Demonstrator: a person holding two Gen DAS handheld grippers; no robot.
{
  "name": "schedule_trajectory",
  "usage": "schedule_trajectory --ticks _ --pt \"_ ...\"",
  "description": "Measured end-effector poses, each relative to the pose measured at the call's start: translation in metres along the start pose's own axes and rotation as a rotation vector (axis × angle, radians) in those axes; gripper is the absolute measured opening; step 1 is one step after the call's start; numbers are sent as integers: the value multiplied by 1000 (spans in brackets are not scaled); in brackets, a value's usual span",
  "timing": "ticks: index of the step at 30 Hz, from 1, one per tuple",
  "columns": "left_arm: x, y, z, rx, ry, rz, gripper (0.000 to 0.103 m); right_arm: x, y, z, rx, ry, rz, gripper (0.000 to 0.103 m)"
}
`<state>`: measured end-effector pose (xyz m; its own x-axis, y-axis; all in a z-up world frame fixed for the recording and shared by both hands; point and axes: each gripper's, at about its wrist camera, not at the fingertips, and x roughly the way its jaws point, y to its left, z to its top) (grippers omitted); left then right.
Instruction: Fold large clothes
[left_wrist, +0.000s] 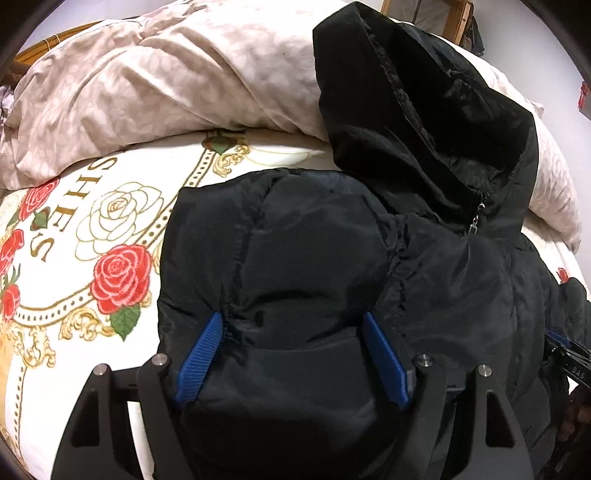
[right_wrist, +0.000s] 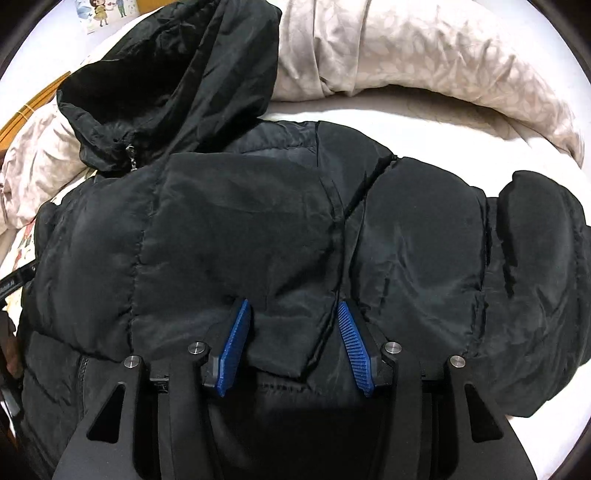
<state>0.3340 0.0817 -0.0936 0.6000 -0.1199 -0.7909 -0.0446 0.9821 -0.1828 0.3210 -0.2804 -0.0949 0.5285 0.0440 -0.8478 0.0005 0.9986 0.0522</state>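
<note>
So it's a bed (left_wrist: 85, 373) with a white cover printed with red roses, gold scrollwork and some lettering. Lying right on it is a black puffy hooded jacket (left_wrist: 317, 266), spread across the middle. A bunched-up beige patterned duvet (left_wrist: 155, 85) runs along the far edge, and the jacket's hood (left_wrist: 424, 110) leans up against it.
</note>
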Motion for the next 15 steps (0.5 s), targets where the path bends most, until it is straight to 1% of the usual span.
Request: schedule_trajectory --ticks 2,4,6,8,10,12,13,15 --pt "-7 -2 6 -7 0 -14 77 -14 -1 0 11 -6 -6 50" --pt "-21 1 12 -2 -36 -40 77 -36 -1 1 18 -59 13 50" --pt "-27 4 20 9 -67 -34 77 -46 -1 6 12 -96 15 50" --pt "-19 8 30 13 -73 3 77 -43 1 17 15 -100 27 50" --pt "-4 15 37 -21 -56 0 77 -28 2 28 18 -87 26 50" --pt "13 16 38 -30 -35 15 78 -8 1 29 23 -37 14 50" --pt "20 15 37 -30 -31 15 80 2 -1 25 32 -15 20 50" --pt "23 10 30 -7 -38 23 83 9 1 22 26 -22 14 52"
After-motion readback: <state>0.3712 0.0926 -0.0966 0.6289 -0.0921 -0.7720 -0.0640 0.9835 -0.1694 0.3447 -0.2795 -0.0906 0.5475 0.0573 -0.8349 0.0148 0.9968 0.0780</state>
